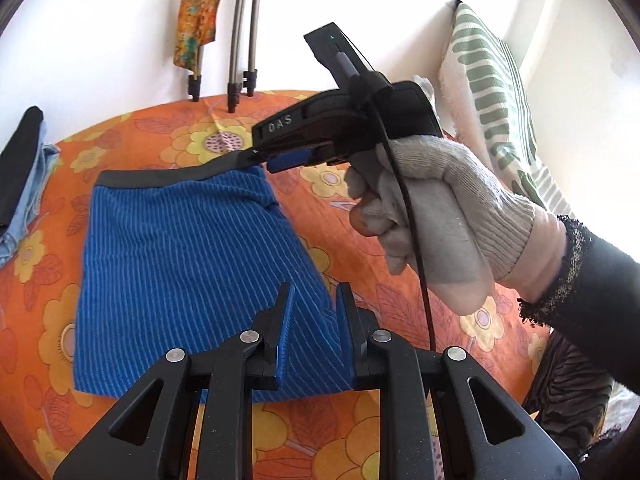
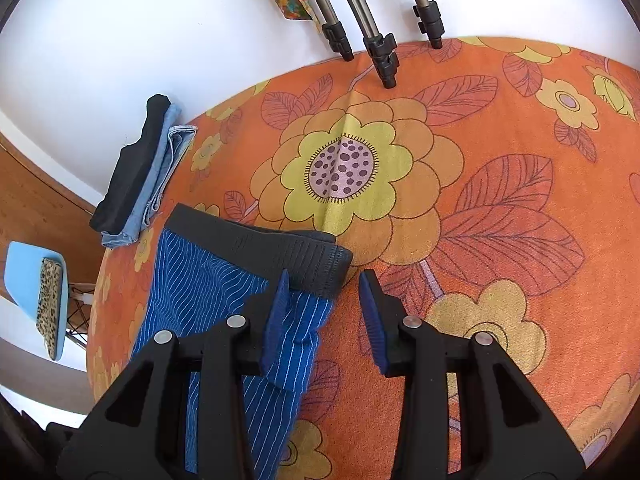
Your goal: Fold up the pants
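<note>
Blue striped pants (image 1: 180, 264) with a dark waistband (image 1: 160, 178) lie folded and flat on the orange floral cover (image 1: 360, 208). My left gripper (image 1: 316, 292) hovers over their near right corner. Its blue pads stand a little apart, and the cloth lies flat beneath them. A gloved hand (image 1: 432, 208) holds my right gripper (image 1: 256, 158), whose tips are at the right end of the waistband. In the right wrist view that gripper (image 2: 325, 280) is open. The waistband corner (image 2: 328, 264) lies just ahead of its left finger, and the pants (image 2: 224, 304) run under that finger.
Folded black and denim clothes (image 1: 20, 176) (image 2: 136, 176) are stacked at the cover's left edge. Tripod legs (image 1: 240, 60) (image 2: 380, 52) stand on its far edge by the white wall. A green-striped pillow (image 1: 496, 100) leans at the right. A blue chair (image 2: 24, 276) stands beyond the left edge.
</note>
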`<action>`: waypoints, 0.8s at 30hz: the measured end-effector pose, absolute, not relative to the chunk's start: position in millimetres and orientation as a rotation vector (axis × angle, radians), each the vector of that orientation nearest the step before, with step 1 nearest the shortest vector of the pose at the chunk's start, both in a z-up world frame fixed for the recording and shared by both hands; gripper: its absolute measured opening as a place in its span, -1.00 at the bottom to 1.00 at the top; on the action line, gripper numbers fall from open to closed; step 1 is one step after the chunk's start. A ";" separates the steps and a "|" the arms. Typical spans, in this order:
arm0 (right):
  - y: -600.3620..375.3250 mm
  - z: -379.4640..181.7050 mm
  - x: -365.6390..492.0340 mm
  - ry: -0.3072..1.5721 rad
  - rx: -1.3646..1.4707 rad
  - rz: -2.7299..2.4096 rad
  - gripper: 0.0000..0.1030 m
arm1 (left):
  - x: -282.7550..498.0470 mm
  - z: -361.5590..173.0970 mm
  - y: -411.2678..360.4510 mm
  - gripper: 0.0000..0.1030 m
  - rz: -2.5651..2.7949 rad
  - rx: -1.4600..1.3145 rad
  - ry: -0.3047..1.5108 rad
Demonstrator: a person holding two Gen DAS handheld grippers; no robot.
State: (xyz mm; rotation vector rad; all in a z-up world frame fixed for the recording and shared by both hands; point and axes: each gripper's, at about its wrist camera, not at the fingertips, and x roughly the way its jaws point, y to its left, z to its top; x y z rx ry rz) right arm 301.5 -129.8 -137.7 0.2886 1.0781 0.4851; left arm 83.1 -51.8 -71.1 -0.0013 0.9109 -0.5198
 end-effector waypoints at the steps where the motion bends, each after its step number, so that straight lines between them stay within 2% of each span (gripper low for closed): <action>1: -130.4 -138.9 302.8 1.082 0.305 0.493 -0.26 | 83.3 -74.6 -56.2 -0.63 -0.528 0.011 0.921; 9: -127.4 -146.1 309.4 1.103 0.369 0.533 -0.26 | 84.4 -102.2 -63.6 -0.63 -0.544 0.020 1.001; 10: -127.8 -146.1 309.8 1.101 0.375 0.537 -0.33 | 84.3 -103.2 -64.0 -0.63 -0.543 0.022 1.002; 11: -128.3 -146.1 310.4 1.100 0.376 0.538 -0.50 | 84.1 -103.3 -64.4 -0.63 -0.544 0.024 1.001; 14: -131.1 -144.7 313.7 1.097 0.390 0.546 -0.69 | 84.1 -103.6 -66.2 -0.63 -0.549 0.032 1.000; 24: -121.2 -135.8 331.5 1.070 0.291 0.526 -0.77 | 80.4 -107.2 -73.0 -0.63 -0.556 0.064 0.986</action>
